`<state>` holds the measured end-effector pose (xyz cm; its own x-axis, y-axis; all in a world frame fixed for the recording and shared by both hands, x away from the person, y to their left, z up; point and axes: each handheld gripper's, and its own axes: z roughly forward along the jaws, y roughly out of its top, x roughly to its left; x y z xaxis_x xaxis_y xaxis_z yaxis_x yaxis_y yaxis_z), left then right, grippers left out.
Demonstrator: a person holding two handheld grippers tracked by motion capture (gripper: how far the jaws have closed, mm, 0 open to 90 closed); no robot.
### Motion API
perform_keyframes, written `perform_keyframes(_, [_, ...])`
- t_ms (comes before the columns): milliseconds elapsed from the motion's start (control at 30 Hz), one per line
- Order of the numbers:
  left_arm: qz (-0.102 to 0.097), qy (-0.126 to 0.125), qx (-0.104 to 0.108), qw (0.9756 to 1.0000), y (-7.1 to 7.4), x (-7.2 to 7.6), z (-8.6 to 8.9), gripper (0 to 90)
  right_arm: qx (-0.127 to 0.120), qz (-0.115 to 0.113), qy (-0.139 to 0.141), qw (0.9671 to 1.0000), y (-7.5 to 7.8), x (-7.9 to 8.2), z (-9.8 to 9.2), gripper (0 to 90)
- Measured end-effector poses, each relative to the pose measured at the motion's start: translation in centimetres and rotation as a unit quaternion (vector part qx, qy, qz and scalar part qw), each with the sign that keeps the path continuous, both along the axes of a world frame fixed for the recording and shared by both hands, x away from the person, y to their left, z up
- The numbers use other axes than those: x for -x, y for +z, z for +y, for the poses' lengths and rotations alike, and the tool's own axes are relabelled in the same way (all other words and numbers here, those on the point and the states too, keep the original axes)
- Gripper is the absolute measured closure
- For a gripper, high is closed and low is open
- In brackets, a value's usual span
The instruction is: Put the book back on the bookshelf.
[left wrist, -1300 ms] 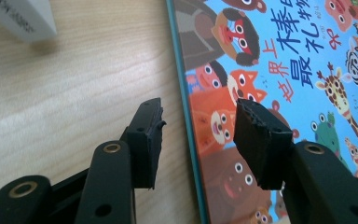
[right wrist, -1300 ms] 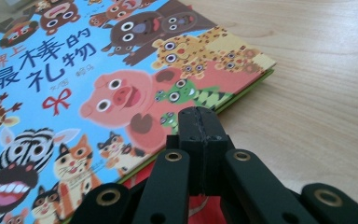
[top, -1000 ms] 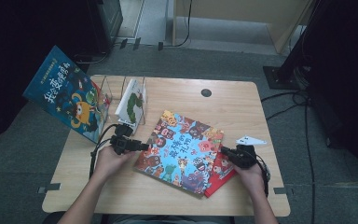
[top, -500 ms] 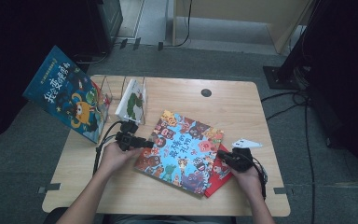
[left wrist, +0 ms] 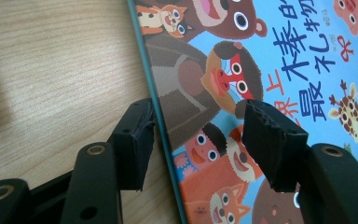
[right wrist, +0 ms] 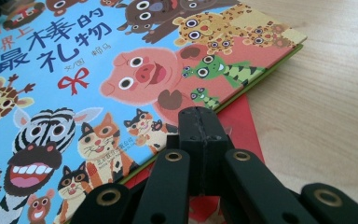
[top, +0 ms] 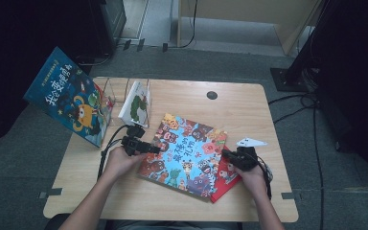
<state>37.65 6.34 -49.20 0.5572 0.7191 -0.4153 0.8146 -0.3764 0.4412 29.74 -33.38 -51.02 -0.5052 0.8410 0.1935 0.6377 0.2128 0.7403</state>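
The left gripper (left wrist: 196, 140), jaws just opening, straddles the picture book (top: 187, 153) edge without pinching. The right gripper (right wrist: 200, 122), jaws together, rests on the red book (right wrist: 242, 121). Next, likely, the left clamps the edge.

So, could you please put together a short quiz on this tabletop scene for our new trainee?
1. True or false: the left gripper stands open astride the edge of the animal picture book.
2. What lies under the animal picture book at its right corner? A) a red book B) a green folder C) a white towel
3. Fill in: the right gripper is ____, with nothing between its pads.

Key:
1. True; one pad is over the wooden table, the other over the cover.
2. A, the red book.
3. Shut.
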Motion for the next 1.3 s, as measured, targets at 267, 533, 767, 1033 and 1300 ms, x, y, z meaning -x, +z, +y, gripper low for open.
perform_keyframes(267, [-0.005, 0.004, 0.004, 1.0000, 0.0, 0.6, 0.0, 32.9, -0.005, -0.002, 0.001, 1.0000, -0.1, -1.0, 0.3, 90.0])
perform_keyframes(533, [0.023, 0.030, 0.013, 0.9992, 0.0, 0.4, 0.3, 42.2, 0.003, 0.004, 0.014, 0.9999, 0.1, -0.1, 0.7, 90.0])
perform_keyframes(767, [0.047, 0.034, -0.001, 0.9983, 0.7, 0.5, 0.3, 50.3, -0.013, 0.014, 0.019, 0.9996, 0.0, 0.0, 0.3, 90.0])
perform_keyframes(1033, [0.056, 0.042, 0.072, 0.9950, 4.4, 0.9, 1.6, 56.9, -0.025, 0.022, 0.020, 0.9992, 0.0, -0.1, 0.0, 90.0])
perform_keyframes(1300, [0.085, 0.019, 0.084, 0.9926, 7.4, 1.0, 0.7, 60.2, -0.048, 0.032, 0.044, 0.9974, -0.3, -0.6, 0.7, 90.0])
